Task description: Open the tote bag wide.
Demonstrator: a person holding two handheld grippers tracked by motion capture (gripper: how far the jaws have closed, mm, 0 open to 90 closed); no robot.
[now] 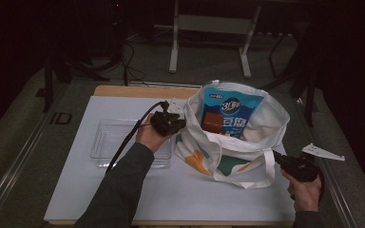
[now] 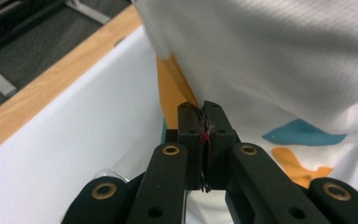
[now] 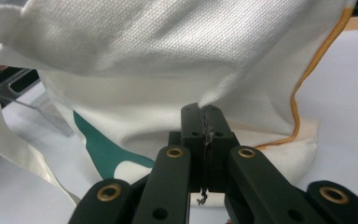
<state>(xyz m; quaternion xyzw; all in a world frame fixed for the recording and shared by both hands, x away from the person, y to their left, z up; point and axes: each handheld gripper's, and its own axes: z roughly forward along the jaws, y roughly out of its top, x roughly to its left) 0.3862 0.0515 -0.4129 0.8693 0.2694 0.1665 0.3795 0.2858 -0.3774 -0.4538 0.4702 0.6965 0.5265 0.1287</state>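
A white cloth tote bag [image 1: 271, 121] with orange and teal patches stands open in the middle of the table. Inside it stands a blue printed packet [image 1: 233, 111]. My left gripper [image 1: 183, 124] is at the bag's left rim, and in the left gripper view [image 2: 200, 112] its jaws are shut on a fold of the bag cloth [image 2: 279, 70]. My right gripper [image 1: 276, 156] is at the bag's lower right side. In the right gripper view [image 3: 205, 114] it pinches the white cloth [image 3: 168, 46] just below the rim. A loose strap [image 1: 266, 173] hangs at the bag's front.
A clear plastic tray [image 1: 111, 142] lies left of the bag, under my left forearm. A white sheet [image 1: 195, 199] covers the table, with a wooden edge [image 1: 138, 91] along the far side. Dark floor, metal stand legs [image 1: 173, 52] and cables lie beyond.
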